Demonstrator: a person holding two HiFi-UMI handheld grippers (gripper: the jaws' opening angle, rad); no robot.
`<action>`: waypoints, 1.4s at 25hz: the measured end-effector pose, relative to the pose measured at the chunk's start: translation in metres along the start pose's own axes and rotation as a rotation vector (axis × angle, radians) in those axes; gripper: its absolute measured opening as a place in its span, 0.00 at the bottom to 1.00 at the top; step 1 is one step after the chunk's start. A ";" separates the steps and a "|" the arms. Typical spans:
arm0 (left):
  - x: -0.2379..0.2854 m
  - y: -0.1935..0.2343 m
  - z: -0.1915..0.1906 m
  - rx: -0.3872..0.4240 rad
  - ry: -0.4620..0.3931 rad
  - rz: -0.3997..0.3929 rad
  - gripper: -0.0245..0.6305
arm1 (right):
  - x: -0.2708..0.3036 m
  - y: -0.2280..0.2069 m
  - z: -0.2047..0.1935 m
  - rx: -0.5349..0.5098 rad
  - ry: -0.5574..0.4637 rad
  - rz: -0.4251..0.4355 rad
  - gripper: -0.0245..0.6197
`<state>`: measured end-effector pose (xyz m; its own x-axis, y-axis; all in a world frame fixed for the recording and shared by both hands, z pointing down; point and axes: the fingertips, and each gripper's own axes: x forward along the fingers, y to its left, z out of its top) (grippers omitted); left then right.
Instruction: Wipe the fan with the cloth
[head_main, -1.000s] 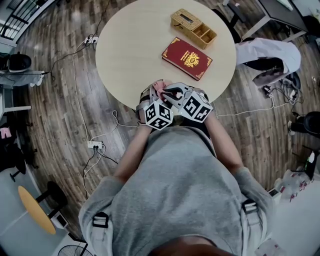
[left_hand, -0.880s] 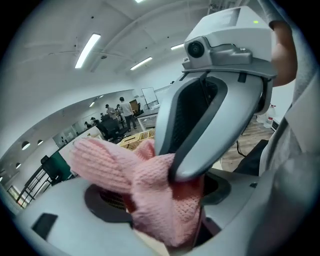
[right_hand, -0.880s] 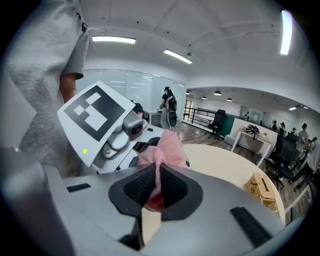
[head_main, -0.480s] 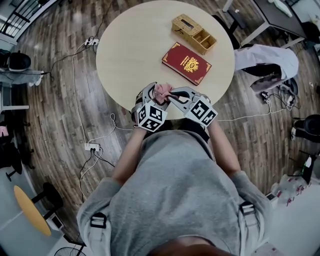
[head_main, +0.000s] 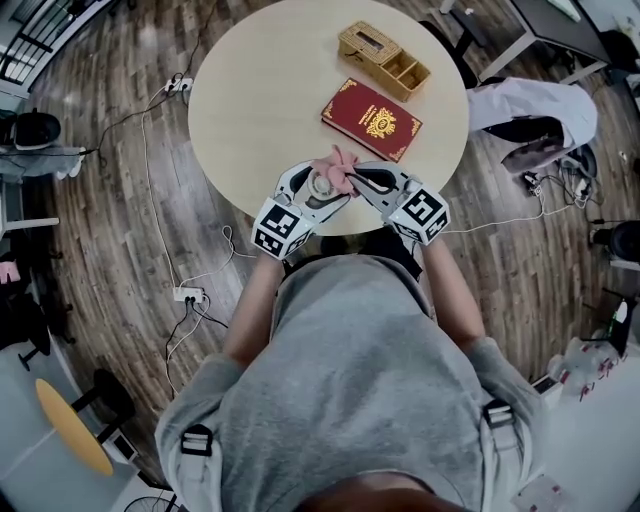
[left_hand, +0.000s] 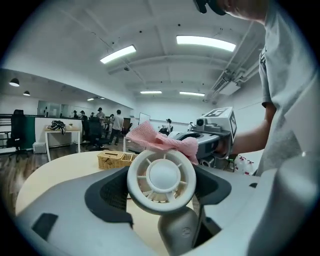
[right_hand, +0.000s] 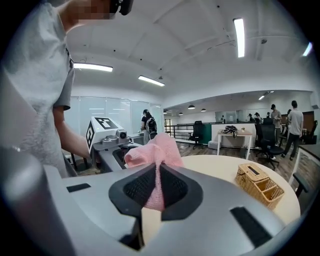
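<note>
The fingers of the left gripper (left_hand: 161, 186) are clamped on the fan (left_hand: 161, 176). Its 2 dark pads (left_hand: 107, 192) press the round white head from 9 and 3 o'clock, with the grille facing that gripper's camera and the handle hanging toward 6 o'clock. In the head view the fan (head_main: 321, 185) sits at the 6 o'clock edge of the round table (head_main: 260, 100), close to the person's body. No view settles whether it touches the tabletop.

The pink cloth (left_hand: 162, 142) lies on the fan's rim from about 11 to 2 o'clock. The fingers of the right gripper (right_hand: 157, 189) are closed on a fold of this cloth (right_hand: 156, 150), and a loose bunch stands out beyond the tips. The 2 grippers meet nearly tip to tip over the fan.

Step in hand, as judged: wiping the rim and grille.
1. Hold the left gripper steady so that the fan does not twist between the pads.
2. Draw the bunched cloth around the rim, then across the spokes and the hub.
3. Apply light pressure only. A hard push toward 6 o'clock is likely to lever the head out of the pads.
4. Keep the fold deep in the right gripper so that the cloth does not slip free.

The red book (head_main: 372, 118) and the wicker box (head_main: 385, 57) lie well apart, toward 1 o'clock on the table.
</note>
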<state>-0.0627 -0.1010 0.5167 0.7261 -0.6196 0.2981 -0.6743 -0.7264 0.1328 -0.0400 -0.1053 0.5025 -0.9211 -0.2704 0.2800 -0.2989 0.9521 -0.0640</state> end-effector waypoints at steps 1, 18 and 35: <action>0.001 0.001 0.000 -0.001 -0.003 -0.006 0.63 | -0.001 0.001 -0.002 0.000 0.004 0.005 0.08; -0.003 0.005 0.014 -0.236 -0.137 -0.241 0.63 | 0.001 0.014 0.029 0.099 -0.169 0.149 0.08; -0.010 -0.004 0.033 -0.336 -0.215 -0.415 0.63 | -0.003 0.020 0.052 0.063 -0.203 0.206 0.08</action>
<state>-0.0628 -0.1019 0.4816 0.9264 -0.3747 -0.0378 -0.3069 -0.8093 0.5009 -0.0561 -0.0931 0.4504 -0.9932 -0.1010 0.0577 -0.1091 0.9810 -0.1607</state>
